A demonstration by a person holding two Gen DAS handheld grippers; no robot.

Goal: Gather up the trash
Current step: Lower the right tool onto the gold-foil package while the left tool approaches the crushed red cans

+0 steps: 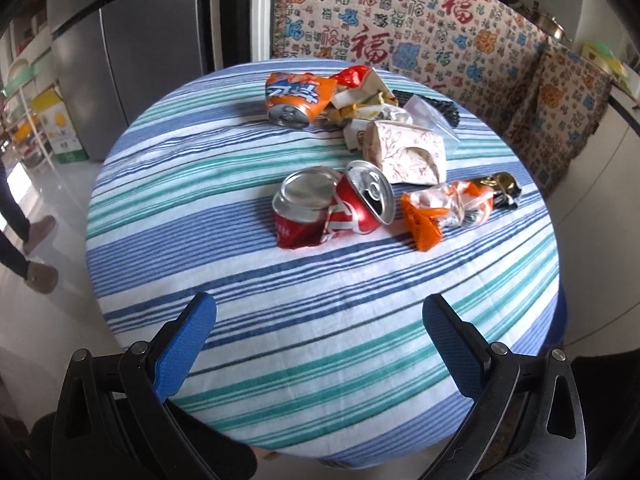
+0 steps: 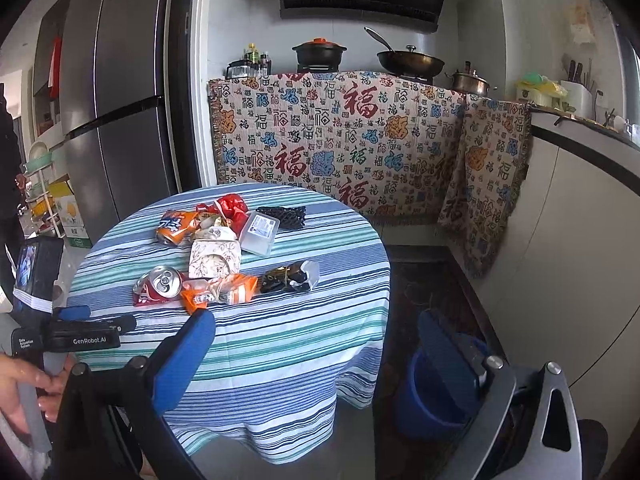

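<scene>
Trash lies on the round striped table [image 1: 320,344] [image 2: 304,320]: a crushed red can [image 1: 332,208] [image 2: 158,285], an orange can [image 1: 296,98] [image 2: 176,226], an orange wrapper [image 1: 444,210] [image 2: 228,290], a patterned paper box [image 1: 408,152] [image 2: 214,262], a dark wrapper [image 1: 502,188] [image 2: 286,278] and a clear plastic box [image 2: 260,233]. My left gripper [image 1: 320,320] stands open over the table's near edge, short of the red can, holding nothing. My right gripper [image 2: 316,336] is open and empty, off the table's right front. The left gripper [image 2: 80,326] shows at the table's left edge.
A blue bucket [image 2: 432,396] stands on the floor right of the table, partly behind my right finger. A patterned cloth [image 2: 340,140] hangs over the counter behind. A fridge [image 2: 116,120] is at the left. A person's feet [image 1: 40,252] are on the floor left of the table.
</scene>
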